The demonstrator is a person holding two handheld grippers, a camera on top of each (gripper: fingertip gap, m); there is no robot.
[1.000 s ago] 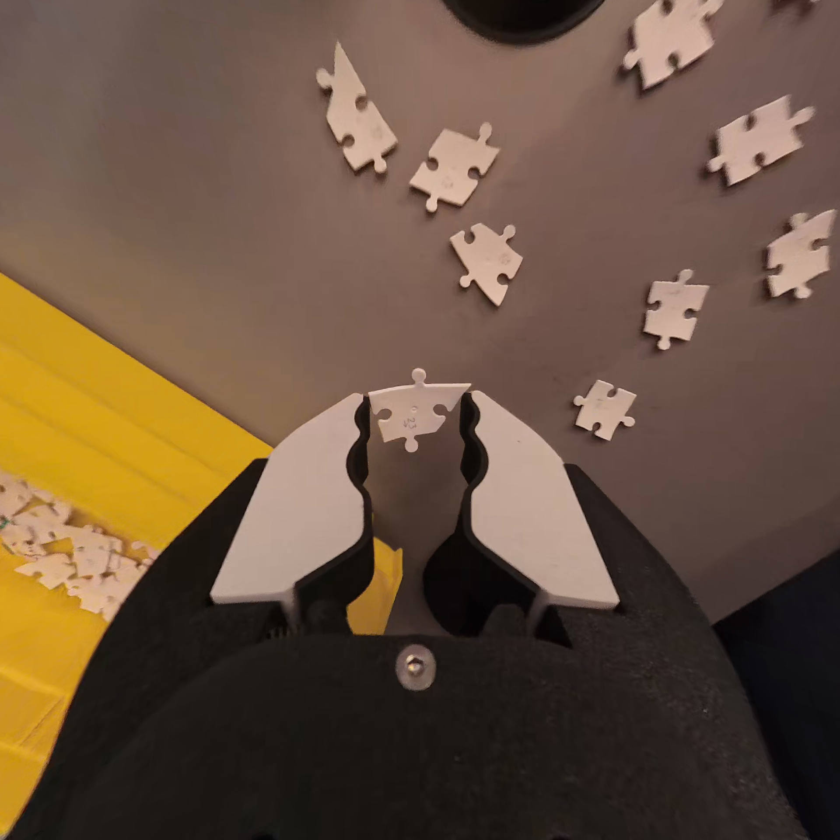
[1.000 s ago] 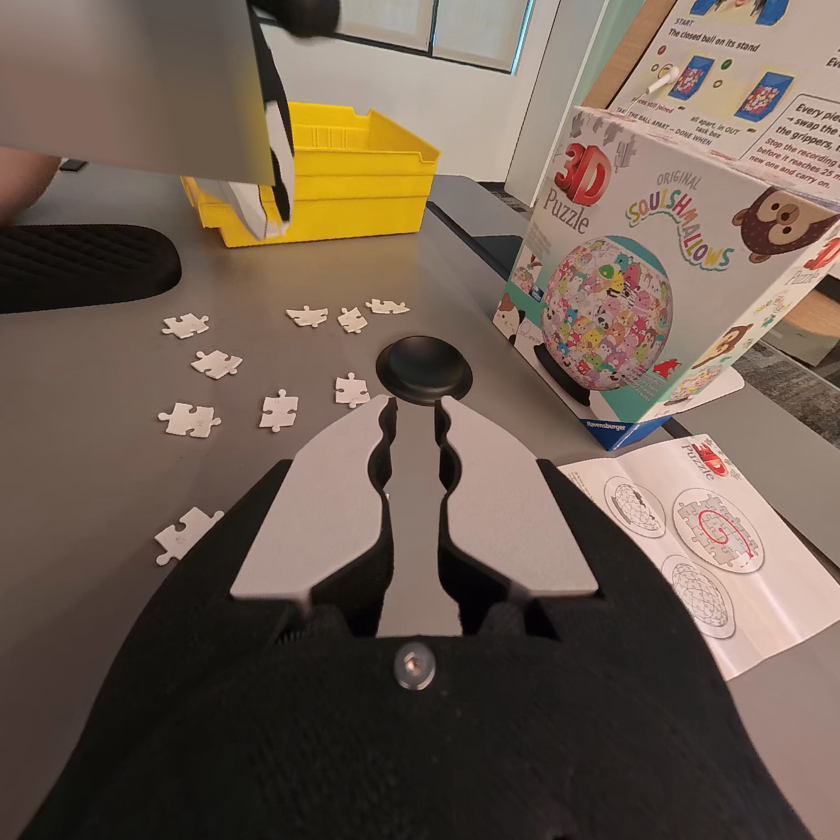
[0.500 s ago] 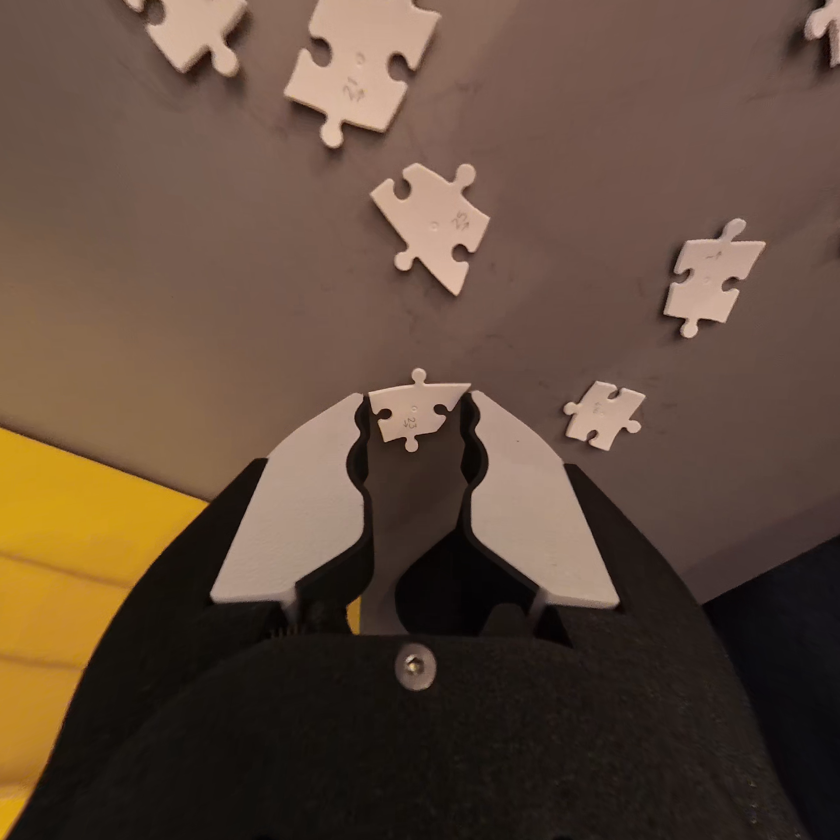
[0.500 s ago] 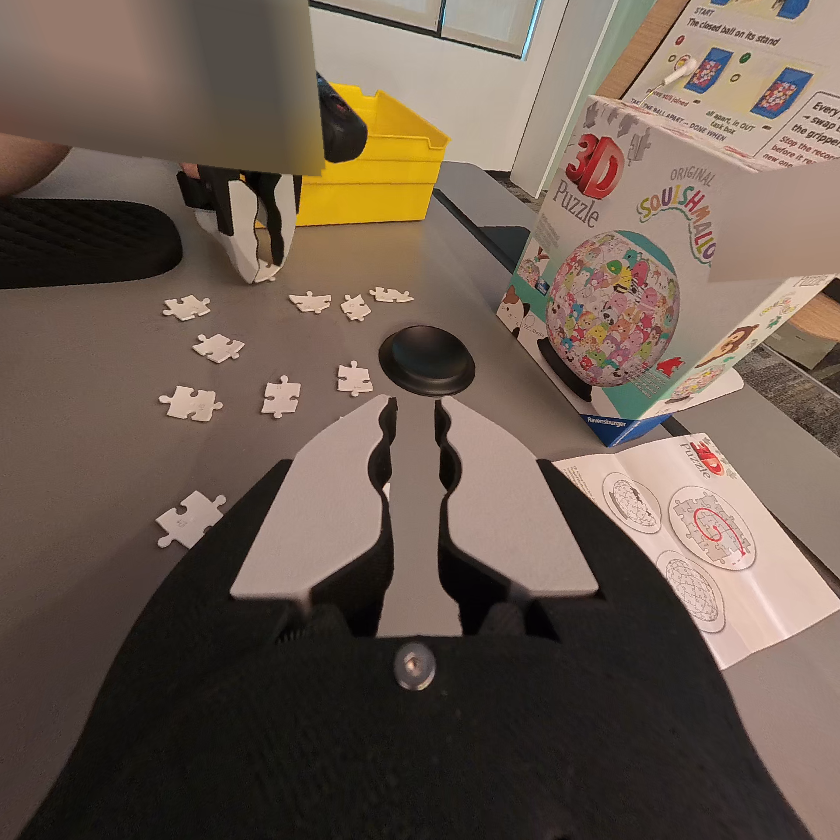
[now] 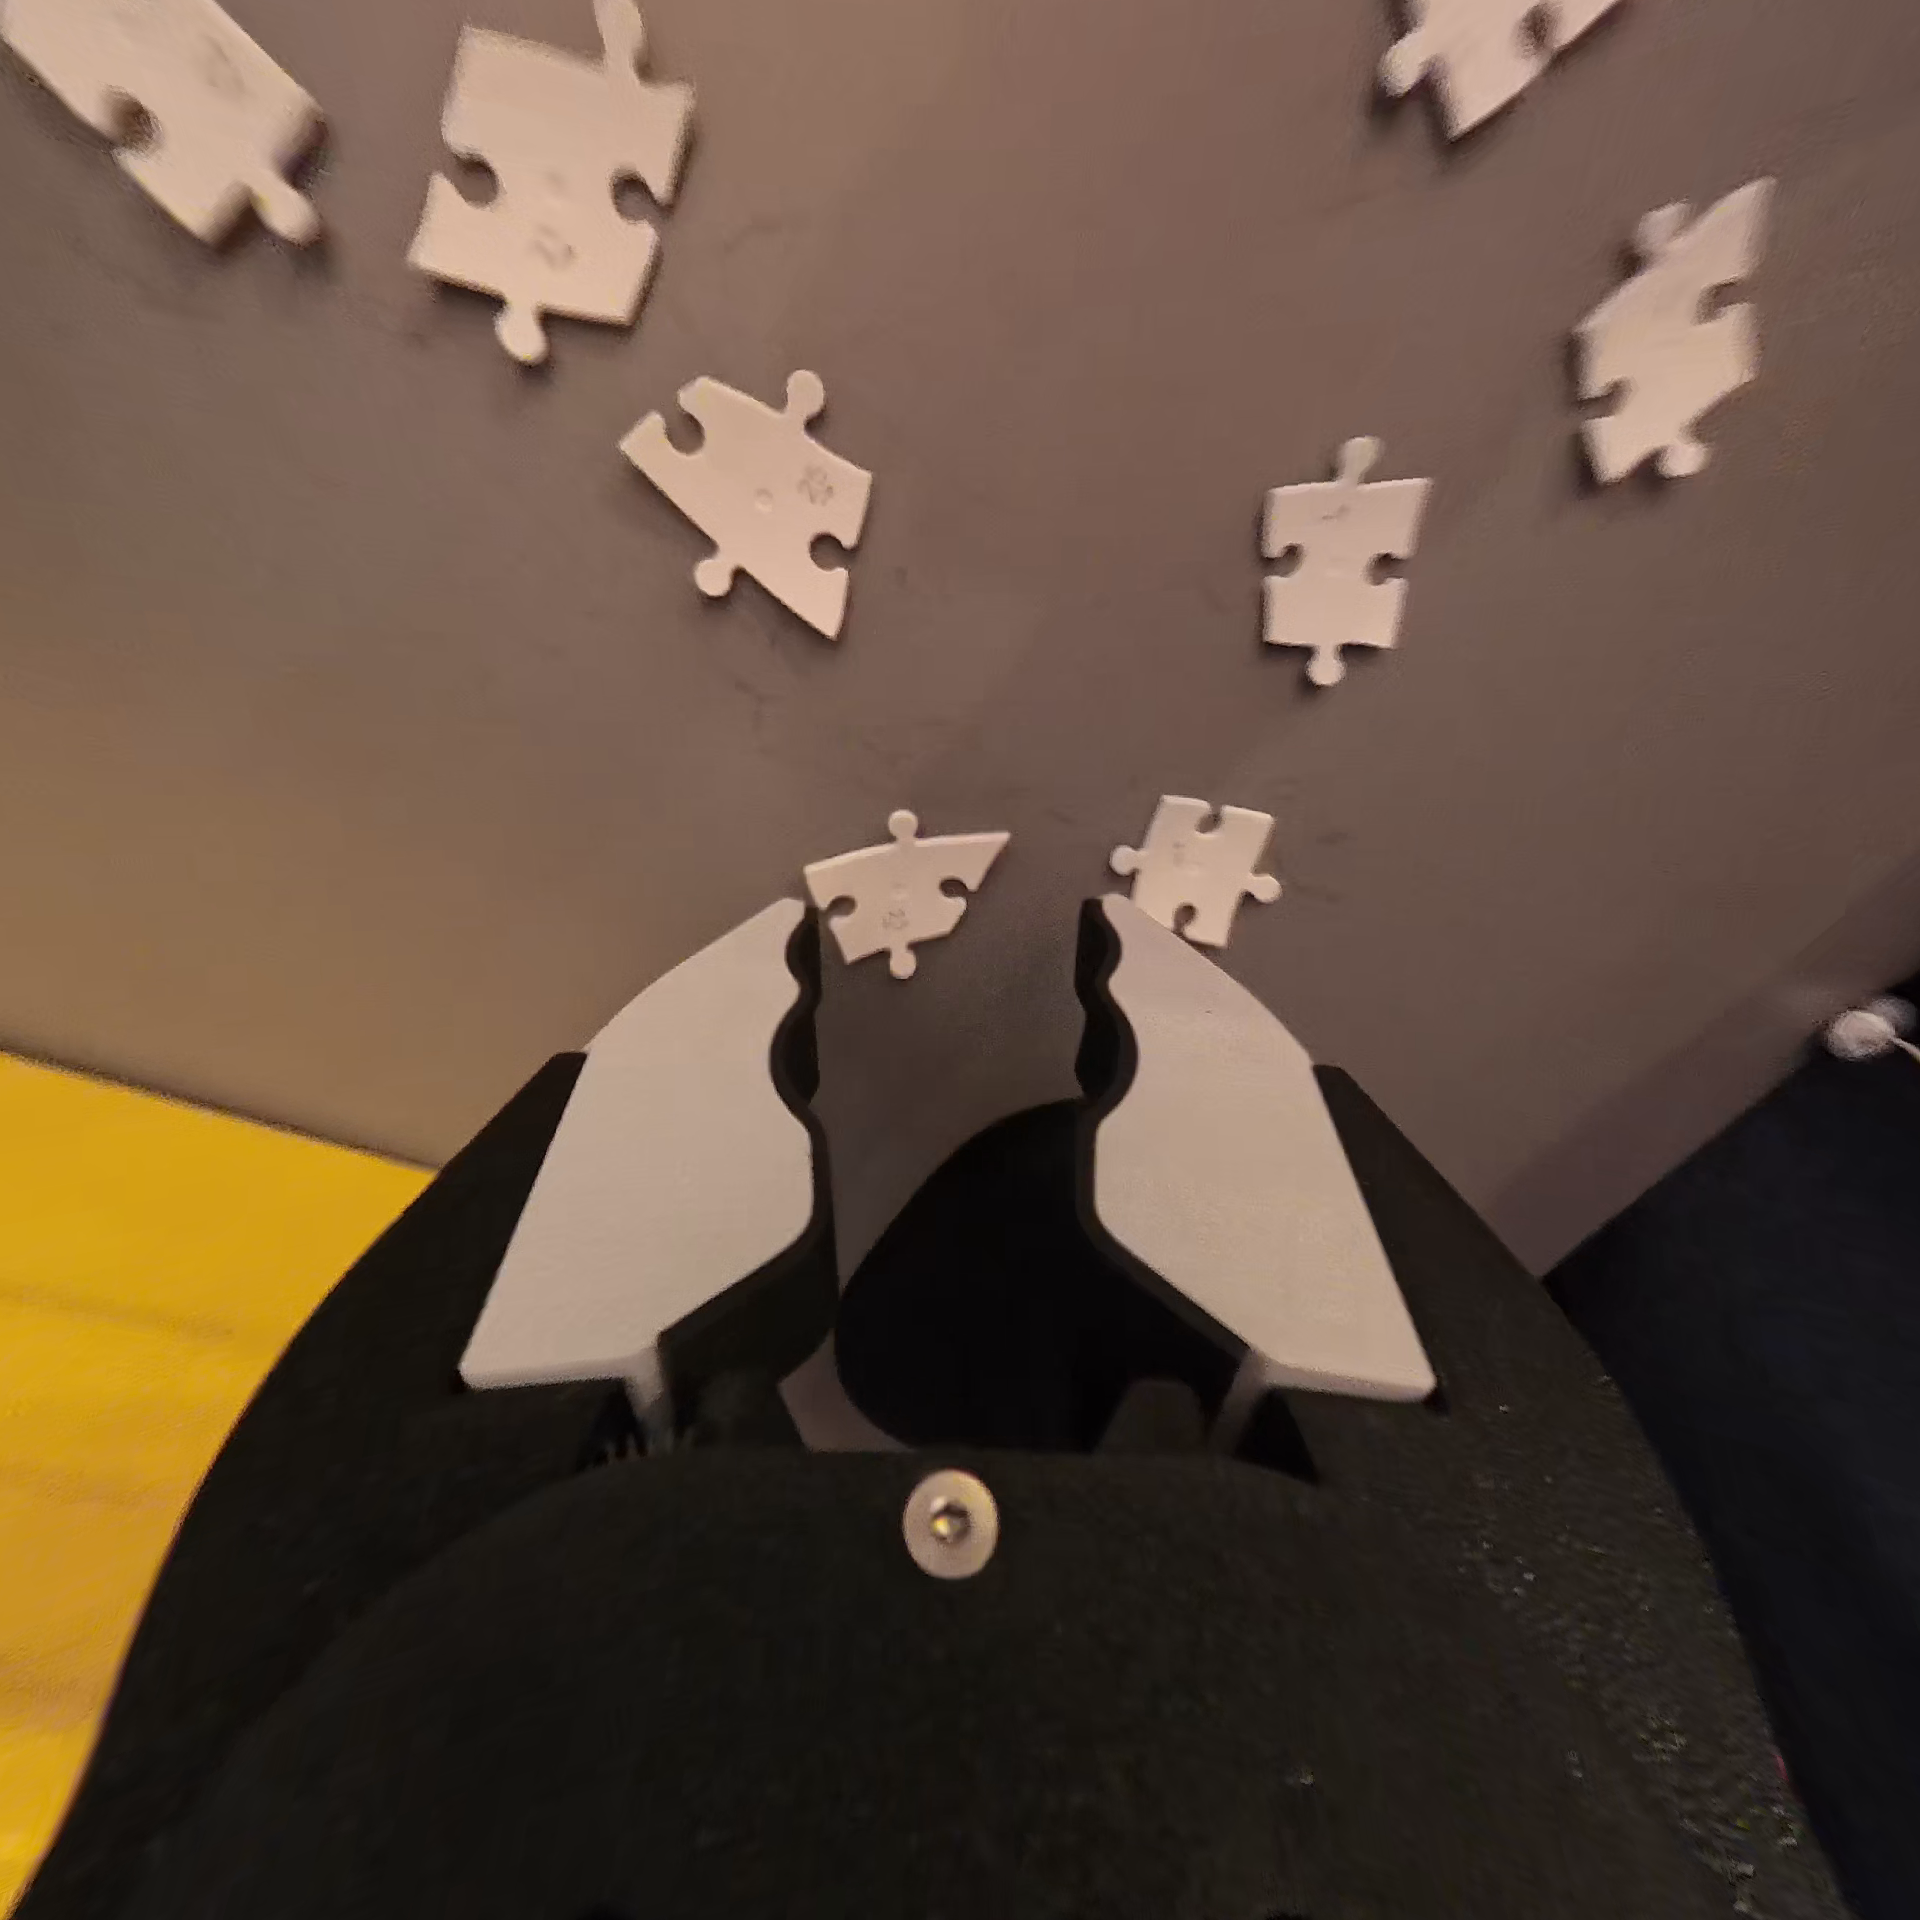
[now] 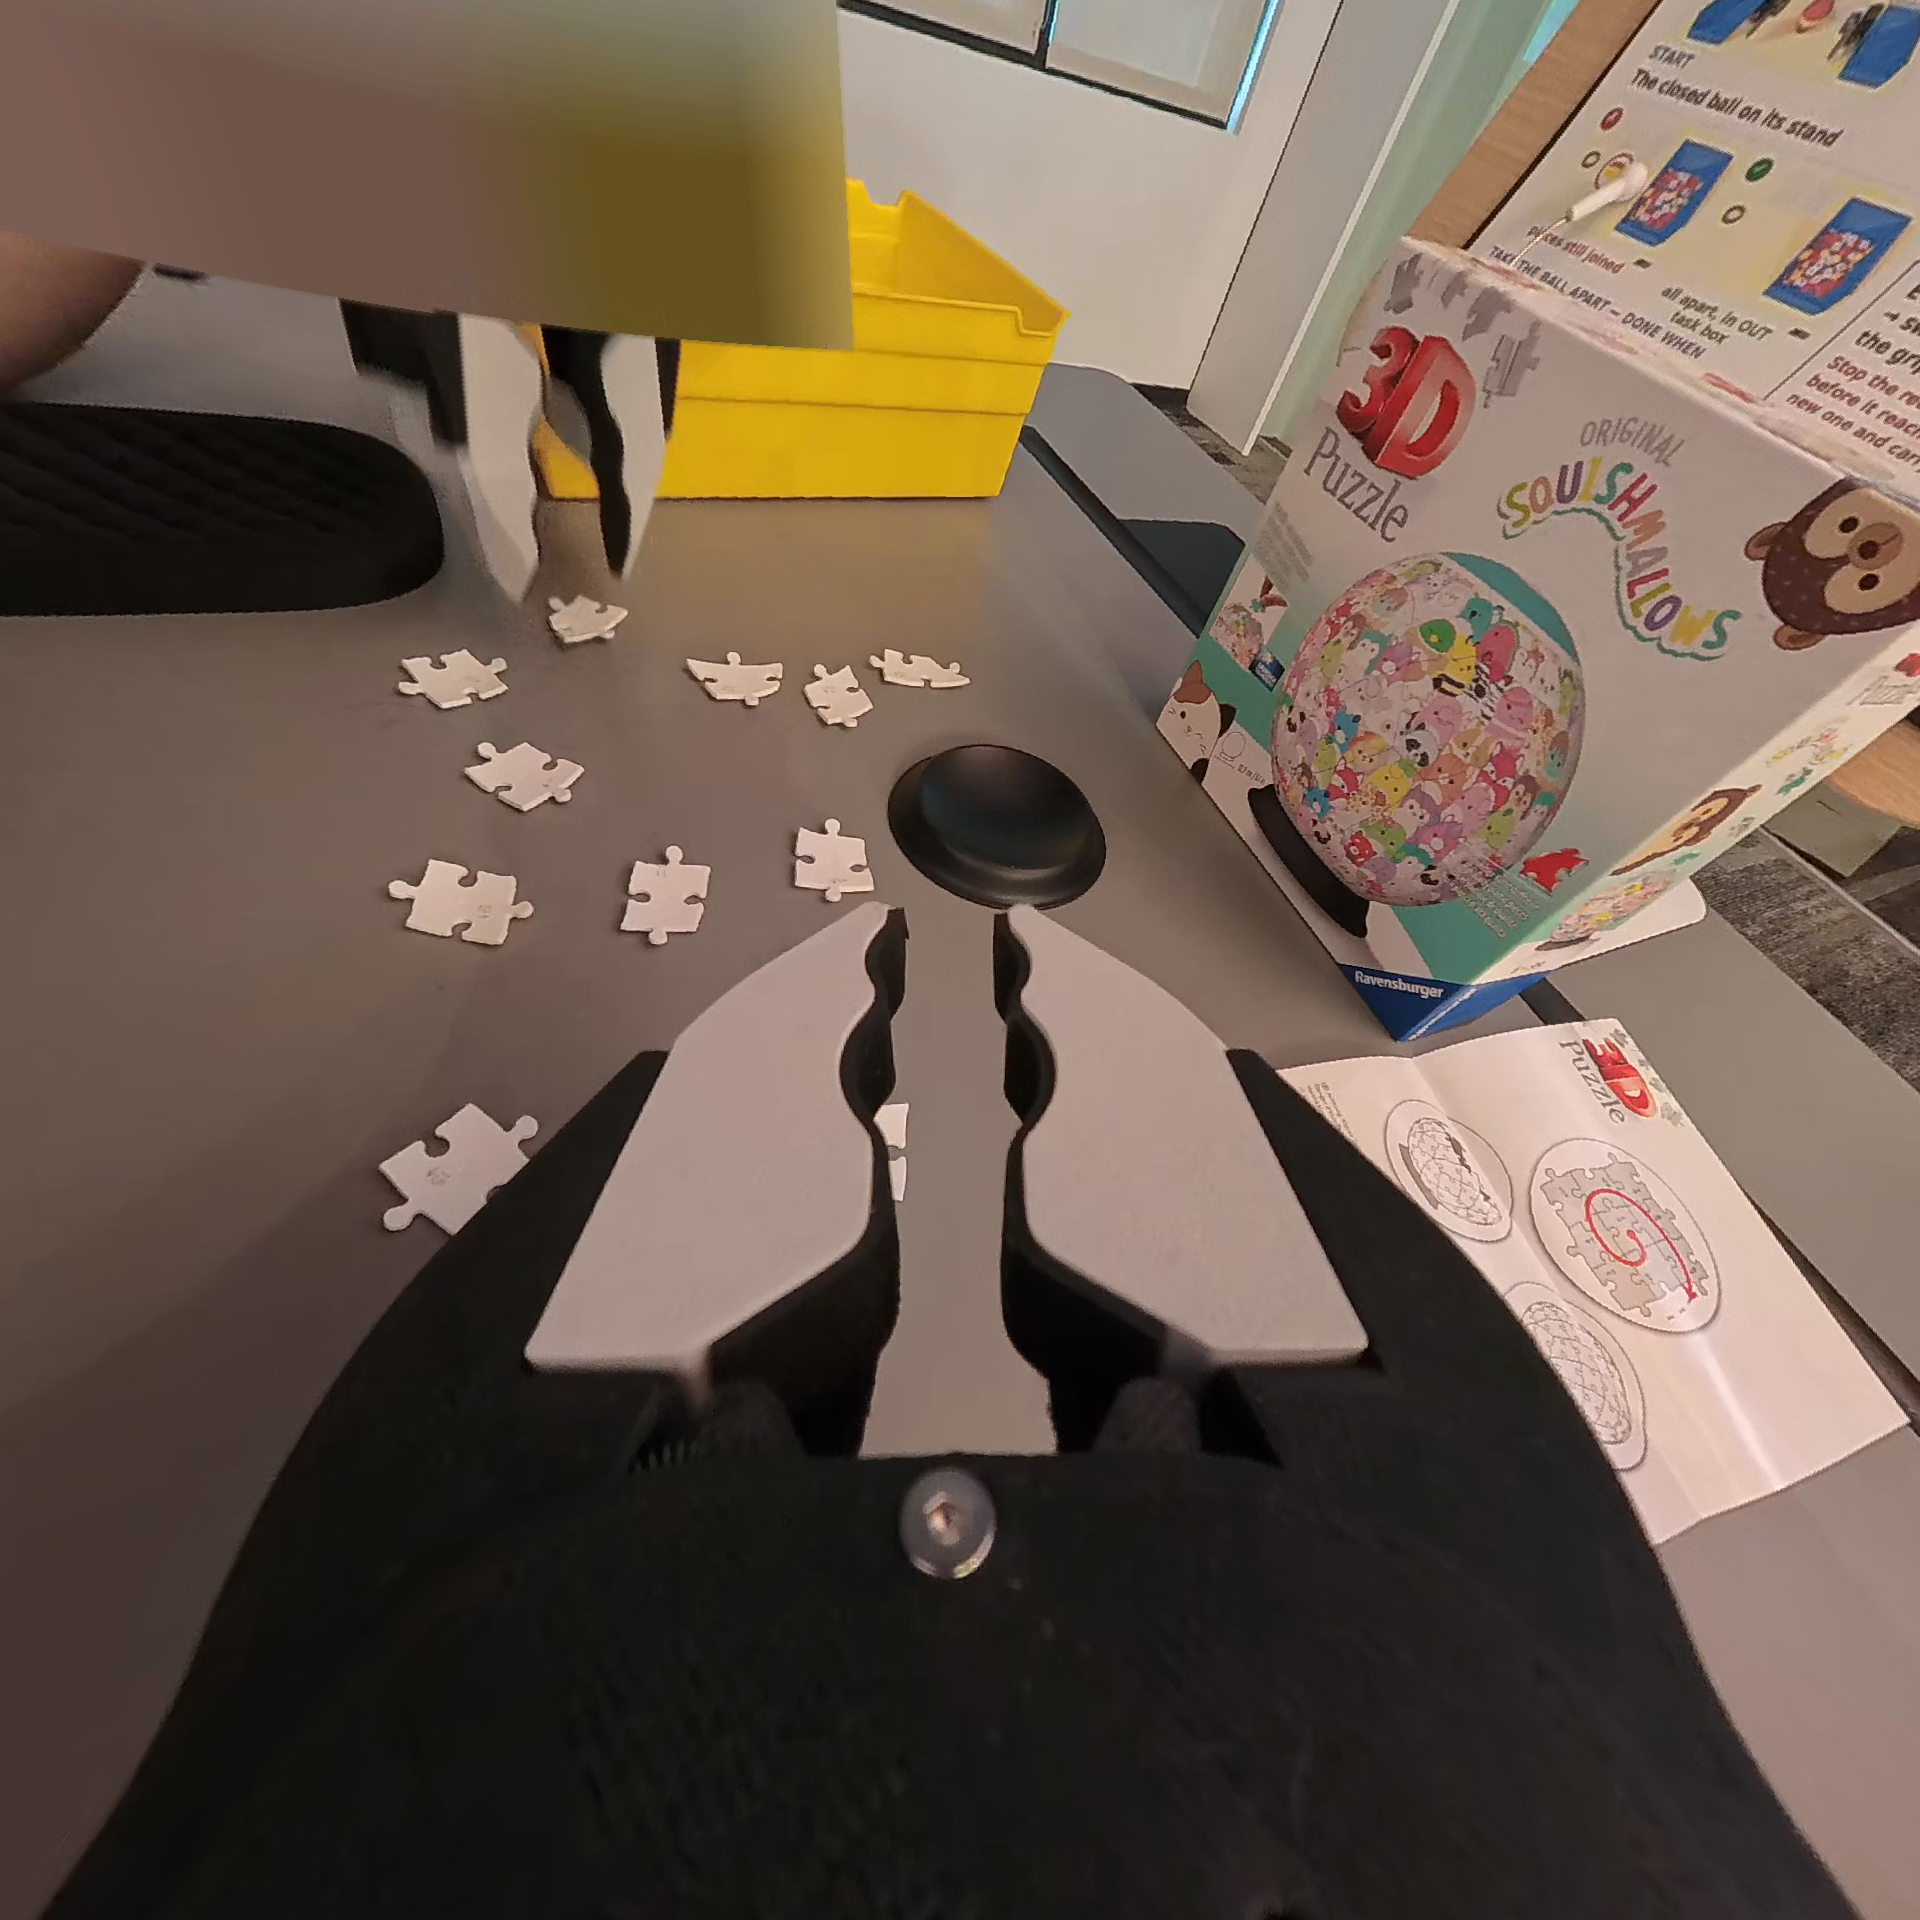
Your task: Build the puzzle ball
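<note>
Several white puzzle pieces lie face down on the grey table (image 5: 1039,364). My left gripper (image 5: 943,909) is open just above the table. A wedge-shaped piece (image 5: 904,894) lies free on the table by its left fingertip, and another piece (image 5: 1195,868) lies by its right fingertip. In the right wrist view the left gripper (image 6: 571,571) hangs over that wedge piece (image 6: 587,618) at the far left. My right gripper (image 6: 948,923) is empty, its jaws a narrow gap apart, low over the table just short of the black ball stand (image 6: 995,821).
A yellow bin (image 6: 883,416) stands at the back and shows in the left wrist view (image 5: 156,1247). The puzzle box (image 6: 1558,675) stands at the right, with a folded instruction leaflet (image 6: 1610,1247) in front. A black pad (image 6: 187,499) lies far left. One piece (image 6: 452,1164) lies beside my right gripper. Some 30 cm of space lies between my two pairs of fingers.
My left gripper came down to the table from over the yellow bin, opened and let go of the wedge piece, which now lies on the table. The right gripper barely moved.
</note>
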